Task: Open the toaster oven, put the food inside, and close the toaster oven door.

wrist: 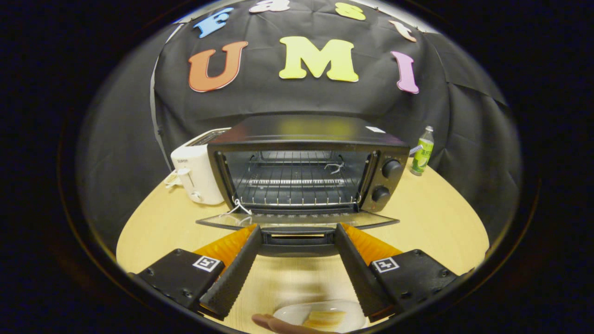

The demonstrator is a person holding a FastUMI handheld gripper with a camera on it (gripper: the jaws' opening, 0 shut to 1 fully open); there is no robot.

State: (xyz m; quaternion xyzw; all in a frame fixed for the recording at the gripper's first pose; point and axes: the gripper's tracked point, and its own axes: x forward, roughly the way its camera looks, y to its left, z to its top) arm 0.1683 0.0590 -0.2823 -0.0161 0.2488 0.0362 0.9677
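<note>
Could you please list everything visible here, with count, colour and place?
toaster oven: one, black, on the table beyond the fingers, door folded down open
wire rack: one, metal, inside the oven
toaster: one, white, beside the oven
bottle: one, green, on the oven's knob side
table: one, light wood
plate: one, white, between the fingers, nearer than the door
food: one, yellowish, on the plate
hand: one, at the plate's edge
gripper: one, jaws open, holding nothing
</note>
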